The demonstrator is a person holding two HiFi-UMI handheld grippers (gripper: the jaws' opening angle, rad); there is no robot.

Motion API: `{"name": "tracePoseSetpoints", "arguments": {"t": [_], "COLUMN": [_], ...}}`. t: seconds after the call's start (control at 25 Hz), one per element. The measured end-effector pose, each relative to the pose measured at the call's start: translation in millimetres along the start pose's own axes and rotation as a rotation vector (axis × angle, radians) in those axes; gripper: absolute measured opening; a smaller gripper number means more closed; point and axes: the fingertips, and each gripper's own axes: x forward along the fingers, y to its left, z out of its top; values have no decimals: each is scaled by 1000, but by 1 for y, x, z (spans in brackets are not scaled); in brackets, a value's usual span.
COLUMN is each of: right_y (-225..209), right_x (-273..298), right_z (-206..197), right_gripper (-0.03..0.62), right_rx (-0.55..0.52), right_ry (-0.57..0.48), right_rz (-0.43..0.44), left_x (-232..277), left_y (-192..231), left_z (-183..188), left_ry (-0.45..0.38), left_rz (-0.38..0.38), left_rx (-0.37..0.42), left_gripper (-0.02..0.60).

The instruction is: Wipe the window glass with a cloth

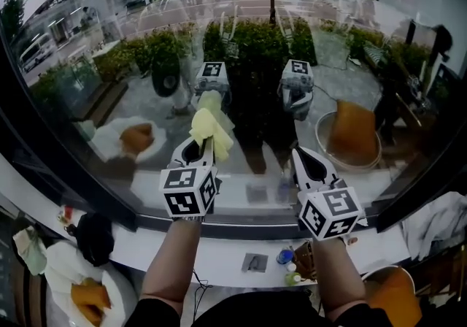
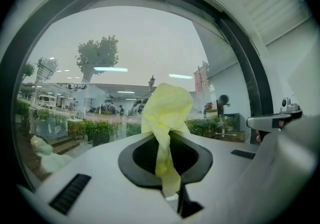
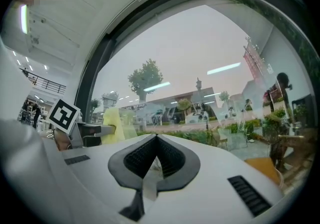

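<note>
A pale yellow cloth [image 1: 209, 128] is pinched in my left gripper [image 1: 202, 144], which is shut on it and held up close to the window glass [image 1: 241, 63]. In the left gripper view the cloth [image 2: 166, 118] rises out of the closed jaws in front of the pane. My right gripper [image 1: 300, 155] is level with it to the right, jaws shut with nothing between them, pointed at the glass. From the right gripper view the cloth [image 3: 114, 124] and the left gripper show at the left. Both grippers are mirrored in the glass.
A dark window frame [image 1: 66, 172] curves along the left and bottom. Below it runs a white sill [image 1: 233, 252] with small bottles [image 1: 288, 263] and a card. An orange cushion [image 1: 379, 296] lies lower right, a plate of food [image 1: 87, 296] lower left.
</note>
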Motion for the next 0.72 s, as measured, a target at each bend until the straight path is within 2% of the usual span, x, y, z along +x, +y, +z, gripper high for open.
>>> {"name": "tracePoseSetpoints", "arguments": {"t": [0.24, 0.4, 0.6, 0.72], "right_y": [-56, -58, -116, -130], "right_x": [-18, -33, -72, -85], "right_z": [5, 8, 17, 21], "right_gripper": [26, 26, 26, 26], "right_rx": [17, 4, 0, -4], "right_ry": [-2, -7, 5, 5], "right_rz": [-33, -64, -98, -115], "left_x": [30, 26, 44, 47], "left_y": [-56, -69, -135, -154], "left_z": [2, 0, 6, 7], "left_ry": [11, 3, 2, -1], "left_rz": [-34, -64, -94, -106], "left_rx": [7, 3, -11, -16], "left_gripper": [31, 31, 31, 31]}}
